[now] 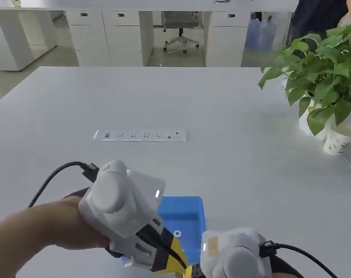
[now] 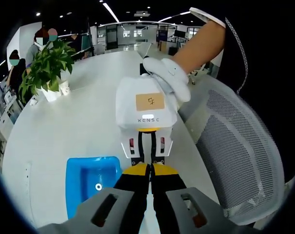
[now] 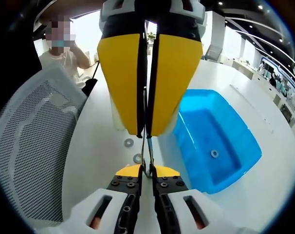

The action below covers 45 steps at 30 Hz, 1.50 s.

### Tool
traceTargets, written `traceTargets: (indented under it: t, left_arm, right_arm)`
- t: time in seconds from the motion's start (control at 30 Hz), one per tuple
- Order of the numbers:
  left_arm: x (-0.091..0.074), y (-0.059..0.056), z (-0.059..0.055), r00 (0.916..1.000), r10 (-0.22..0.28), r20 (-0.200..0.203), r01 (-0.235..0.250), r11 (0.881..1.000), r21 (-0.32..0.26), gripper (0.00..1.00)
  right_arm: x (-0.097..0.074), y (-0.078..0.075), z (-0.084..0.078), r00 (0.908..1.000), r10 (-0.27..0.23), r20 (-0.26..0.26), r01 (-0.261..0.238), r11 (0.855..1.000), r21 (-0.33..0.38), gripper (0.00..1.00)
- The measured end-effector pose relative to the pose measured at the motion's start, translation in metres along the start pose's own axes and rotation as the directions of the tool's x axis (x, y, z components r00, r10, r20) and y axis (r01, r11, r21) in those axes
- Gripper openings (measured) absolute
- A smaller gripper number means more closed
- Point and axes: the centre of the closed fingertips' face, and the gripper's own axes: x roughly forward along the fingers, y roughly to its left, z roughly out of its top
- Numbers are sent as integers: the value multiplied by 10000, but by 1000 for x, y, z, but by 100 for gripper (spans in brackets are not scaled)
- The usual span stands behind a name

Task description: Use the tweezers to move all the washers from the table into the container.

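Potted plant [image 1: 321, 74], white pot, far right. Power strip [image 1: 142, 136] lies flat, well apart from it. Office chair [image 1: 180, 29] beyond. Grey mesh chair back [image 2: 240, 146] close by.

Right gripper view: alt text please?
Thin tweezers are gripped by both the right hand-held gripper, rising from below, and the left hand-held gripper, coming from above. Two loose washers lie on the white table beside a blue container that holds one washer.

The container [image 3: 225, 127] is a shallow blue tray, upright on the table [image 3: 101, 165], with one small metal washer [image 3: 214, 153] flat on its floor. Two more washers [image 3: 129, 143] lie flat on the table just beside it, near the thin metal tweezers [image 3: 150, 149], whose arms are pressed together.
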Motion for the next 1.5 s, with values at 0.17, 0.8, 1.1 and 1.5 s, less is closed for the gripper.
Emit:
traceTargets:
  t: [0.17,0.8,1.1,1.5]
  left_arm:
    - [1,1,1,10000,-30,6,30,10000,-9,4]
    - [-1,-1,1,9999,-117,-119,116,9999,-16,4]
    - [-6,-1,5,9999,-128,-32,128,9999,-42,4]
    - [-16,0,13,9999,-71,82,71,10000,-65,4]
  right_arm:
    - [-1,0,0,10000,26,-8,-26,9999,133,9]
    - [-1,2,1,10000,72,45,-73,9998,161,9]
    - [-5,3,6,9999,80,80,-80,10000,50,9]
    - [-15,1,15,9998,160,98,-159,9998,-104,9]
